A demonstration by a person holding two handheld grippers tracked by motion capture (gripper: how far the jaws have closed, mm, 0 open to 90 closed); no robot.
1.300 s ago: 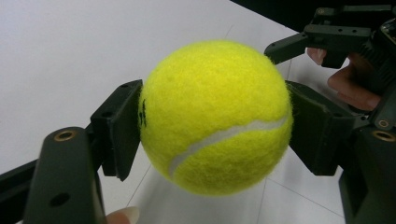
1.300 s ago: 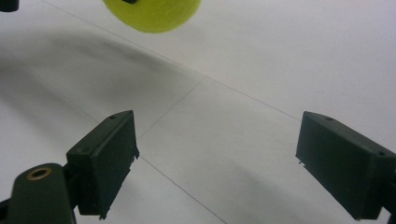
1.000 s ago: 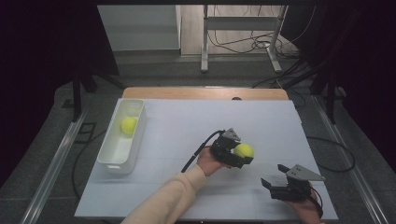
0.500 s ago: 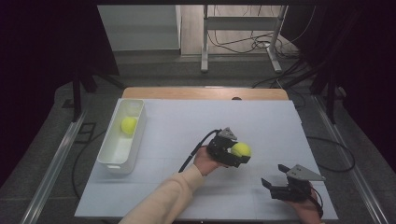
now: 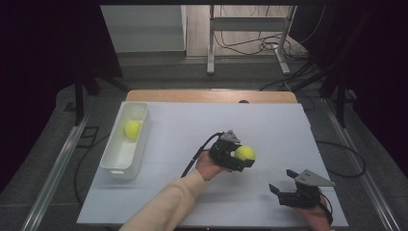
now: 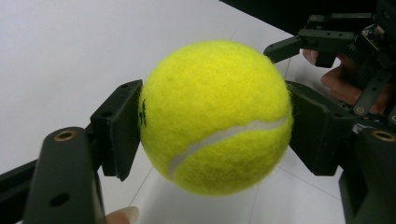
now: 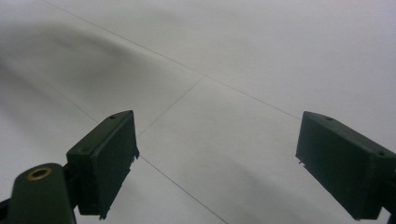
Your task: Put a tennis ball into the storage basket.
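Note:
A yellow tennis ball (image 5: 245,153) (image 6: 215,116) is clamped between the two black jaws of my left gripper (image 5: 243,156) (image 6: 215,126), held a little above the white table near its middle. The pads press on both sides of the ball. A second yellow tennis ball (image 5: 132,129) lies in the white bin (image 5: 115,166) at the table's left. My right gripper (image 5: 281,191) (image 7: 217,163) rests low near the front right of the table, its jaws wide apart with only bare white surface between them. The right gripper (image 6: 322,44) also appears at the top right of the left gripper view.
The white table sheet (image 5: 269,125) has a wooden edge (image 5: 211,96) along its far side. Cables and metal stand legs (image 5: 250,43) lie on the floor beyond. Metal rails (image 5: 57,168) run along both sides.
The left gripper with the ball has shifted slightly left and up. The right gripper has stayed put.

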